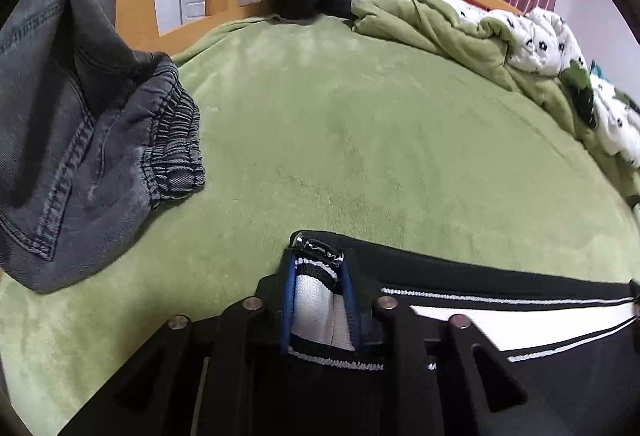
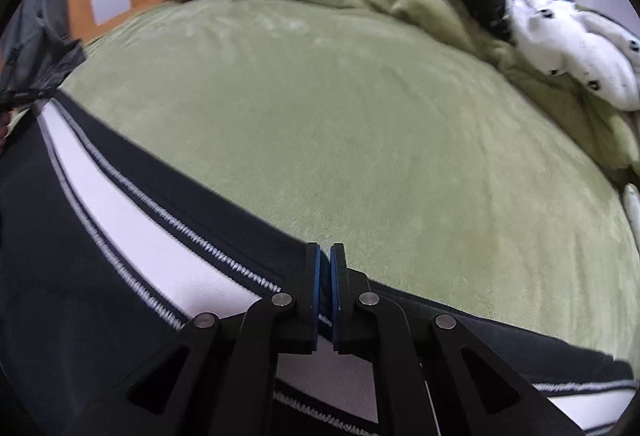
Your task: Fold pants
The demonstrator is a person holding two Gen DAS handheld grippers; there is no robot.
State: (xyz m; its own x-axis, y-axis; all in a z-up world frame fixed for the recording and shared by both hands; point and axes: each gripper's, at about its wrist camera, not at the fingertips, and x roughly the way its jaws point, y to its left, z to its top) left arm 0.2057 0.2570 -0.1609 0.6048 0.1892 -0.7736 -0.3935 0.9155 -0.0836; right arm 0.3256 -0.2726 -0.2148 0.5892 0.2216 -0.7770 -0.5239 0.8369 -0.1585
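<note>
Pants [image 1: 500, 286] are stretching across my green blanket [image 1: 360, 140]; left gripper [image 1: 318, 276] is pinching the bunched striped hem, right gripper [image 2: 325, 272] is clamping the striped edge, jeans [image 1: 80, 140] lying at 10 o'clock.

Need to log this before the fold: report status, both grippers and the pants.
Left gripper and right gripper shut on black striped pants, flat on green bed. Grey jeans lying left.

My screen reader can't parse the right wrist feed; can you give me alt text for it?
The right gripper is shut on the edge of black pants with a white side stripe, lying on a green blanket. A rumpled white and green quilt lies behind.
</note>
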